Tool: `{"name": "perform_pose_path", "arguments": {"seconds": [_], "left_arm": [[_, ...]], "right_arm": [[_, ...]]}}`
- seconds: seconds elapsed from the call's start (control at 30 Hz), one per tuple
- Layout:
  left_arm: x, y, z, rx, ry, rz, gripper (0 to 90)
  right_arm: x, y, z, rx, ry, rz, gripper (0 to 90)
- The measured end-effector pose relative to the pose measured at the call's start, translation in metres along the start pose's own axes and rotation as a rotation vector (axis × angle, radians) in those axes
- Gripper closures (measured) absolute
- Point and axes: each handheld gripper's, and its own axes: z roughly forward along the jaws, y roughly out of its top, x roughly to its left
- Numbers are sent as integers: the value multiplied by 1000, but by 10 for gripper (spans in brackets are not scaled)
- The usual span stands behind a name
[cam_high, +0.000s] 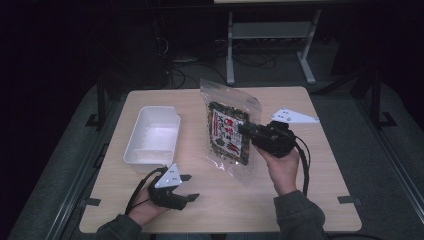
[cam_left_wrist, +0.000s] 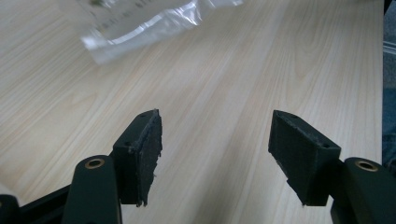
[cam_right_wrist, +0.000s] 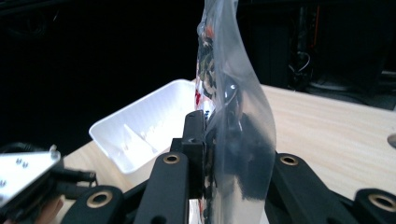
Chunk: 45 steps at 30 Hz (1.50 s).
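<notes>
A clear plastic snack bag (cam_high: 226, 131) with a red and white label and dark pieces inside is held up above the middle of the wooden table (cam_high: 200, 205). My right gripper (cam_high: 243, 129) is shut on the bag's right edge. In the right gripper view the bag (cam_right_wrist: 233, 70) stands edge-on, pinched between the two black jaws of the right gripper (cam_right_wrist: 219, 128). My left gripper (cam_high: 190, 187) lies low at the table's front left, open, with nothing between its fingers. In its own view the left gripper (cam_left_wrist: 215, 119) has bare wood between the jaws and a corner of the bag (cam_left_wrist: 140, 23) farther off.
A white rectangular plastic tub (cam_high: 131, 145) stands on the left part of the table, left of the bag; in the right gripper view the tub (cam_right_wrist: 140, 126) lies beyond the jaws. Table legs and cables stand on the dark floor behind.
</notes>
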Motion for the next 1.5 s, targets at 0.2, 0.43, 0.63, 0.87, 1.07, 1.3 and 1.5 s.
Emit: {"name": "perform_pose_path", "arguments": {"seconds": [0.2, 0.43, 0.63, 0.87, 1.07, 1.3, 1.5], "left_arm": [[3, -8, -10, 8, 23, -6, 321], [3, -14, -17, 16, 29, -8, 304], [3, -21, -22, 30, 23, -1, 306], [6, -28, -30, 28, 26, -8, 307], [8, -31, -34, 28, 31, -20, 307], [11, -34, -38, 27, 43, -18, 316], [13, -36, -39, 34, 37, -18, 315]], "right_arm": [[15, 15, 20, -15, -19, -13, 749], [37, 30, 50, -24, -19, -54, 749], [53, 40, 76, -29, -14, -67, 749], [64, 52, 103, -54, -29, -77, 749], [69, 60, 129, -62, -45, -75, 750], [76, 66, 164, -60, -52, -82, 750], [80, 69, 192, -57, -55, -69, 750]]}}
